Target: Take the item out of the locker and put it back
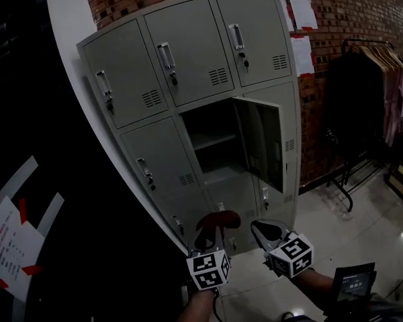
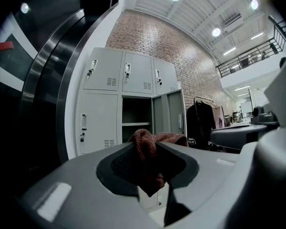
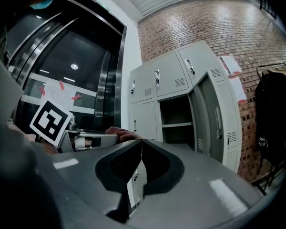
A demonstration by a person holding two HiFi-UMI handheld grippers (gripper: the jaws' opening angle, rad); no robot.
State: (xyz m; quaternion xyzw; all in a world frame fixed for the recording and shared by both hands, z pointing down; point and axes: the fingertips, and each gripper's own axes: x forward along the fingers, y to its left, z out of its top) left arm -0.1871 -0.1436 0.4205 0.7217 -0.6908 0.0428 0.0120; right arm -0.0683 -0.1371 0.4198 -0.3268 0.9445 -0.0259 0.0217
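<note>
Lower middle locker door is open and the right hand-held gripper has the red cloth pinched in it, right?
No. The door is open, but the red cloth is pinched in the left hand-held gripper, as the left gripper view shows; the right hand-held gripper is shut on nothing.

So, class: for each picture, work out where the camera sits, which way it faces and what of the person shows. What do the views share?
Head view: on the head, facing steeply down at the lockers; left gripper, right gripper and forearms show.
Left gripper view: on the left gripper, facing level along its jaws, shut on a cloth, toward the lockers.
Right gripper view: on the right gripper, along its empty, closed jaws, toward the lockers; the left gripper's cube shows left.
Shared: all show the open locker.
</note>
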